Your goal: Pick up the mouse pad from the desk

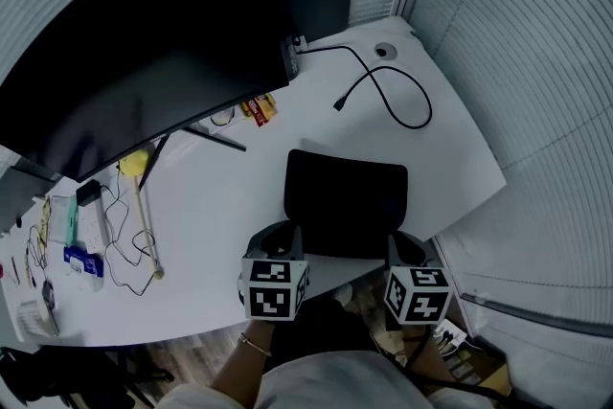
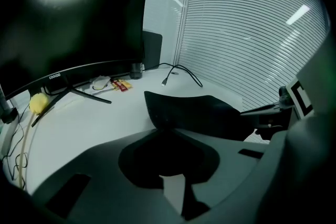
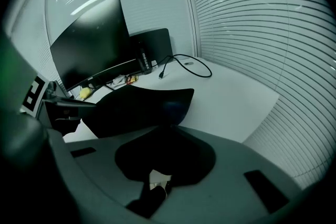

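The black mouse pad (image 1: 345,201) lies at the near edge of the white desk (image 1: 220,206), with its near side raised off the surface. My left gripper (image 1: 292,242) is shut on the pad's near left corner, and my right gripper (image 1: 395,249) is shut on its near right corner. In the left gripper view the mouse pad (image 2: 199,113) curves up from the desk into the left gripper (image 2: 167,131). In the right gripper view the mouse pad (image 3: 136,107) bends up the same way into the right gripper (image 3: 168,126). Each gripper's pads are hidden under the pad's edge.
A large curved monitor (image 1: 134,62) stands at the back left on a thin-legged stand. A black cable (image 1: 383,86) loops across the back right of the desk. A yellow object (image 1: 134,163), wires and small items clutter the left side. Window blinds (image 1: 536,34) border the right.
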`<state>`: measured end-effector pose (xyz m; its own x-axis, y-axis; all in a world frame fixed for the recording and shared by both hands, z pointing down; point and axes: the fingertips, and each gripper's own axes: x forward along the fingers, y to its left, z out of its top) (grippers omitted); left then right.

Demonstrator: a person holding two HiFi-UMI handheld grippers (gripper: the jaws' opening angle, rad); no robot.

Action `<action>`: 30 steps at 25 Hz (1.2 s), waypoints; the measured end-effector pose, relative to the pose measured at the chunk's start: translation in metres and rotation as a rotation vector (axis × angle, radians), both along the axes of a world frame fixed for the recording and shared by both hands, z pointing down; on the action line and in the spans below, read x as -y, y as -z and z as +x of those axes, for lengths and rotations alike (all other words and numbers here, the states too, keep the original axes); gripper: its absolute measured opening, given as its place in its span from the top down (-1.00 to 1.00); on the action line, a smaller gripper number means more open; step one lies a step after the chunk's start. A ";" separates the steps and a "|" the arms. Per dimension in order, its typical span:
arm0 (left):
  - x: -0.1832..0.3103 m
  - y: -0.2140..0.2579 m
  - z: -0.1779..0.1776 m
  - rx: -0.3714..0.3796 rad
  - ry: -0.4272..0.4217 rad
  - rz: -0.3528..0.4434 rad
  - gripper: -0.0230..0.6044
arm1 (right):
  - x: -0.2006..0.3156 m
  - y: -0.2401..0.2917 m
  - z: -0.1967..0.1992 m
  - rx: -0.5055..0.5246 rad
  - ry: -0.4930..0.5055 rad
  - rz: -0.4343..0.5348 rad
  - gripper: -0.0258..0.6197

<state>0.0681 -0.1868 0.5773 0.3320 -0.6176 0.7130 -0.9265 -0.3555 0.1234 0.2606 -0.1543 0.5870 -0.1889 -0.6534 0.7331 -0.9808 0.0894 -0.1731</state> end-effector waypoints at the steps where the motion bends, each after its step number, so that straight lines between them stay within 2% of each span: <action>1: 0.002 0.005 0.001 -0.002 -0.002 0.013 0.79 | 0.002 0.005 0.001 -0.003 -0.001 0.016 0.76; 7: 0.019 0.042 0.005 -0.006 -0.010 0.101 0.79 | 0.017 0.038 0.004 -0.016 -0.001 0.098 0.76; 18: 0.071 0.122 0.014 -0.012 -0.026 0.355 0.79 | 0.074 0.116 0.012 -0.049 0.018 0.345 0.75; 30: 0.091 0.215 0.025 -0.040 -0.026 0.574 0.79 | 0.097 0.213 0.024 -0.114 0.040 0.556 0.75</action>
<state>0.0931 -0.2776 0.3627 0.3721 -0.8933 0.2522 -0.9151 -0.3985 -0.0612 0.2846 -0.2509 0.3738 -0.1612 -0.9408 0.2982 -0.9846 0.1742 0.0175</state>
